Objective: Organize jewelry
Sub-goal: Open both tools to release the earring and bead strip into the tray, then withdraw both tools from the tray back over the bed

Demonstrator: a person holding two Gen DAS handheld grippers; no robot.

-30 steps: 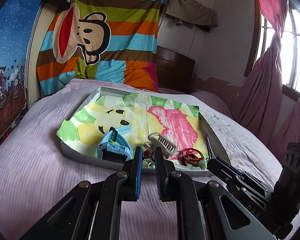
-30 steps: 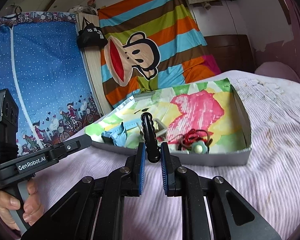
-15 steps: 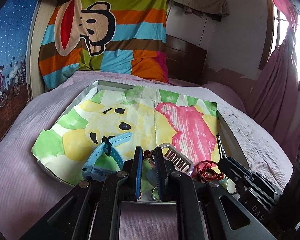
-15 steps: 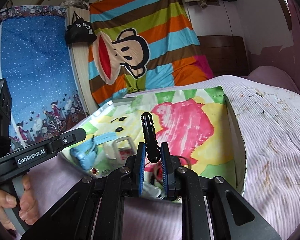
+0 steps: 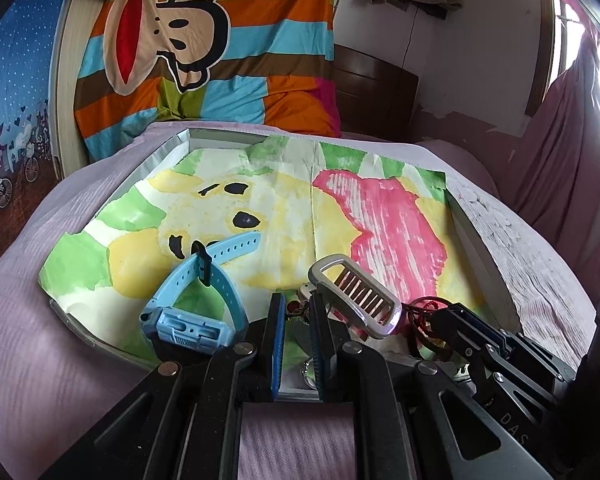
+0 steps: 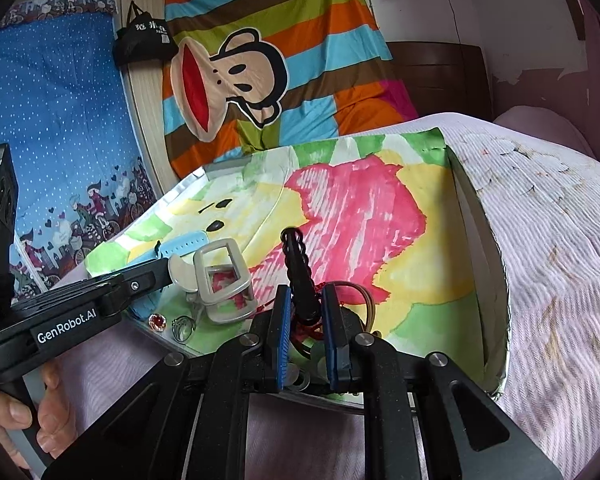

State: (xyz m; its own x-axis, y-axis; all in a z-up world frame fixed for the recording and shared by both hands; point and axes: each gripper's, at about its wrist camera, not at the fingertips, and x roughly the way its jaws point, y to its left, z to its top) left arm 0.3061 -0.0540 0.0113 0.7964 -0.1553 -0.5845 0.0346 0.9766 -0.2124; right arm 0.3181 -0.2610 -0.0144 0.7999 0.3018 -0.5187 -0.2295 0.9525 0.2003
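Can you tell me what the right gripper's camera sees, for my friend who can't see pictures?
The right gripper pinches a black beaded stick over a shallow tray lined with a bright painted picture, on a pink bed. A silver buckle, a blue watch strap and red cord lie inside; the left gripper reaches in.

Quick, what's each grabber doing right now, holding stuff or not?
Left gripper: shut, nothing seen between its jaws.
Right gripper: shut on a black beaded stick.

L tongs (image 5: 296,312) shut; R tongs (image 6: 305,312) gripping.
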